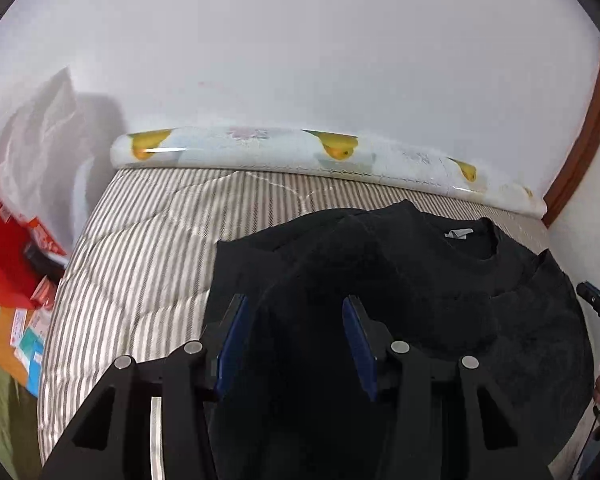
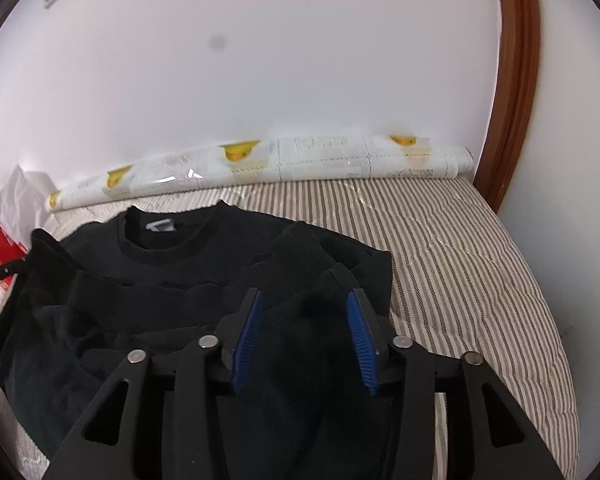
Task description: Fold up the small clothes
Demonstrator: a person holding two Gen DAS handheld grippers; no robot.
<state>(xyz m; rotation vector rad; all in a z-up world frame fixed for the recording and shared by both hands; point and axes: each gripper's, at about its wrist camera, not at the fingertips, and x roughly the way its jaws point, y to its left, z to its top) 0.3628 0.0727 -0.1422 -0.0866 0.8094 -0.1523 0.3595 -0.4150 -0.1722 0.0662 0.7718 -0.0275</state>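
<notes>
Black sweater cloth fills the near view under both claws, lying on the striped mattress with its collar and white label toward the far wall. Left gripper and right gripper each hover over a side of the garment, jaws partly apart, pads clear of the fabric, gripping nothing. Sides look already turned inward. For a tidy next fold, I judge each claw should pinch a lower corner evenly, then lift together toward the collar, away from the rolled printed sheet.
</notes>
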